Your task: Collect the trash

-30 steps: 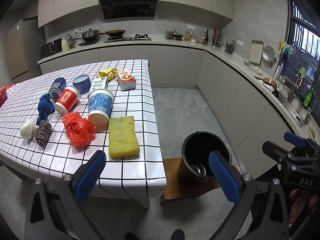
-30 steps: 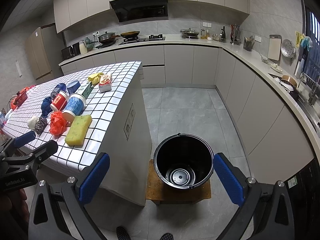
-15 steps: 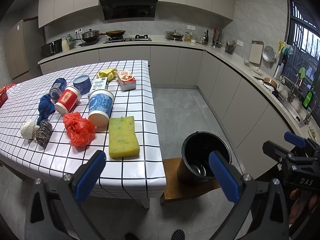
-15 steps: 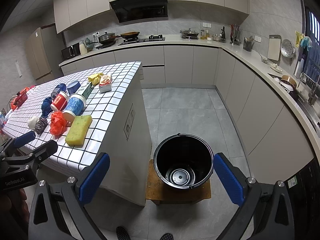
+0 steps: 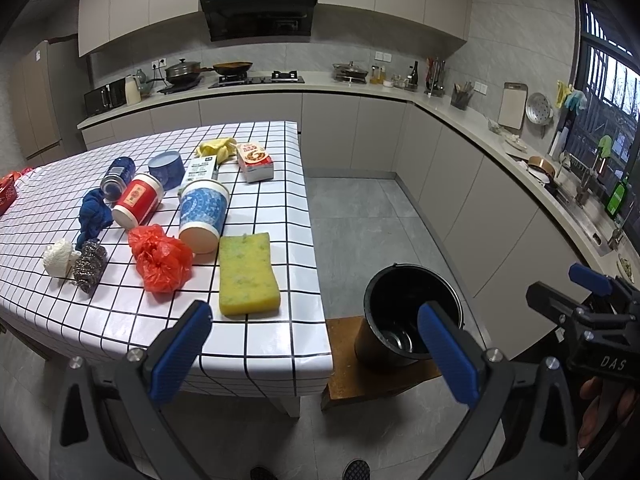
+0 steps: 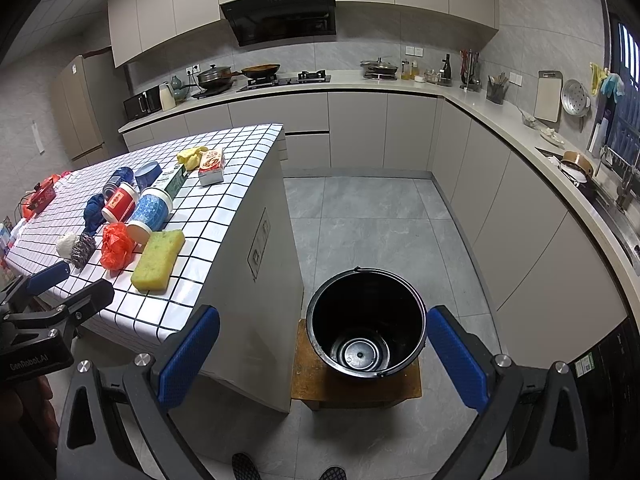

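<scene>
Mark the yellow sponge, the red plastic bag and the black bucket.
yellow sponge (image 5: pixel 247 276), left wrist view, middle of its top face.
red plastic bag (image 5: pixel 161 258), left wrist view, its crumpled middle.
black bucket (image 6: pixel 366 322), right wrist view, its inner wall.

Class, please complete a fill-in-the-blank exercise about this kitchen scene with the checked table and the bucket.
1. The black plastic bucket stands on a low wooden ____.
2. The yellow rectangular sponge lies beside a crumpled ____ plastic bag.
3. Both the left gripper and the right gripper are ____ and hold nothing.

Missing words: stool; red; open
</scene>
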### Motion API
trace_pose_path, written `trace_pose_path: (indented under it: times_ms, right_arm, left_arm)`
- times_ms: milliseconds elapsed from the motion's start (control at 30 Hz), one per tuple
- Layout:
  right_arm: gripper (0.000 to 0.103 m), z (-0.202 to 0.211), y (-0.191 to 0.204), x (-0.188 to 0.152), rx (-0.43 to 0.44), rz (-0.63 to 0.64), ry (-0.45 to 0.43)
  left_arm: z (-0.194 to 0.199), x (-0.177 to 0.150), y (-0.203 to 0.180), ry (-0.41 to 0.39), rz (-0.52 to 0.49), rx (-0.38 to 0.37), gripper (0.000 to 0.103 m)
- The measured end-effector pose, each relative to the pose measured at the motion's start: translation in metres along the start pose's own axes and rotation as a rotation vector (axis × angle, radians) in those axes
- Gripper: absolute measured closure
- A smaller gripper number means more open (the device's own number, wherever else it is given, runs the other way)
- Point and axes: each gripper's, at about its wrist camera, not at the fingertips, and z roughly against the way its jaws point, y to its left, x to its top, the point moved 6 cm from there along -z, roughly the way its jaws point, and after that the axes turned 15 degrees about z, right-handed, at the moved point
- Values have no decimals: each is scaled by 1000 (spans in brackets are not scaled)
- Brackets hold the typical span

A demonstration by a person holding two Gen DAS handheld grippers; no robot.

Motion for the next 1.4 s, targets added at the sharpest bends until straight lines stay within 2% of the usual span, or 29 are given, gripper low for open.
trace_pose_path:
  times_ms: [733, 1000, 1167, 1400]
  right_arm:
    - [0, -4, 1, 0, 3, 16, 7]
    - [0, -14, 10, 10, 33, 10, 4]
    - [0, -22, 29, 20, 54, 33, -7]
    - [0, -37, 60, 35, 100, 77, -49]
  left_arm:
    - [-2, 5, 10, -2, 10, 11, 0]
    - [-4, 10, 34, -13, 28, 51, 0]
    - [-5, 11, 54, -15, 47, 77, 0]
    - [-3, 19, 96, -24, 156, 93, 0]
